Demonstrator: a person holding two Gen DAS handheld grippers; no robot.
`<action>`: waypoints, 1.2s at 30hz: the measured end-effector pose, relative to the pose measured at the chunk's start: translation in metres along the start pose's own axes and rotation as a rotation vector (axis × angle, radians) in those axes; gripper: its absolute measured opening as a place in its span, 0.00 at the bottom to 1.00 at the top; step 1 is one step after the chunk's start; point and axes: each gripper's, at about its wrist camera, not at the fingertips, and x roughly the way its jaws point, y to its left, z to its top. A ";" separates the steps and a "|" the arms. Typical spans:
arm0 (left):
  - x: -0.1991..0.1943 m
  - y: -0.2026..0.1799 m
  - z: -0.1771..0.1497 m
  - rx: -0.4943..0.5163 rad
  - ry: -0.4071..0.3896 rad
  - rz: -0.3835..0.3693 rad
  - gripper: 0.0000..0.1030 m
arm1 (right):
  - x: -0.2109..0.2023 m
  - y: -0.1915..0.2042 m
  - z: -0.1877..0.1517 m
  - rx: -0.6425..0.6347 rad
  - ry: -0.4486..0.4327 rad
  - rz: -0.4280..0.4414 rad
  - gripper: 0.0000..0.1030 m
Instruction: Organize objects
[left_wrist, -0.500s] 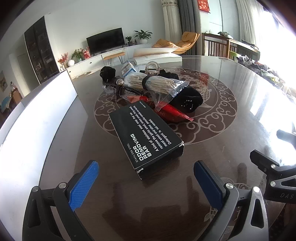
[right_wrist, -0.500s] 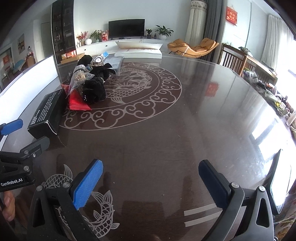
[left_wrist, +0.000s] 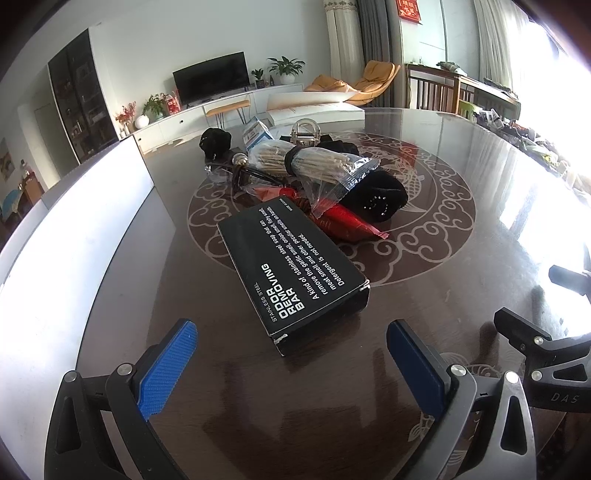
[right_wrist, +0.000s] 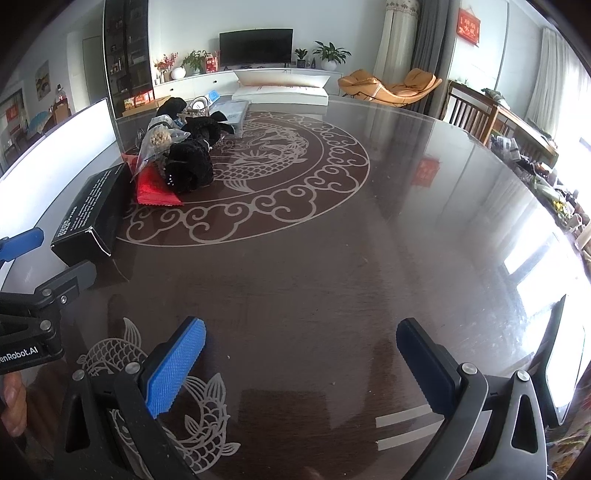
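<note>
Left gripper: blue-padded jaws spread wide, nothing between them, tilted down at the dark glossy round table with its pale cloud-and-fish inlay.
Black box: the flat black cardboard box with white "Odor Removing Bar" lettering lies flat just ahead of the left gripper, one corner pointing back between the fingertips, not touched.
Pile behind it: a red foil packet sits partly under a clear plastic bag of pale sticks, and a fuzzy black cloth item with small studs leans against them.
Far end of the pile: another black bundle, a blue-and-white small carton and a clear plastic piece, all crowded together.
Right gripper: jaws fully apart too, hovering over bare tabletop beside the fish pattern, well apart from the pile.
White board: stands along the table's left edge, close by the box.
Cross view: the right wrist camera catches the left gripper's frame at its left edge, with a fingertip of the person below it.
</note>
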 end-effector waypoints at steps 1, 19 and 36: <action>0.000 0.000 0.000 0.000 0.001 0.000 1.00 | 0.000 0.000 0.000 0.002 0.001 0.002 1.00; 0.002 0.000 0.000 -0.004 0.011 -0.005 1.00 | 0.003 -0.007 -0.002 0.043 0.007 0.038 1.00; 0.002 0.003 0.001 -0.014 0.023 -0.017 1.00 | 0.002 -0.006 -0.003 0.043 -0.006 0.039 1.00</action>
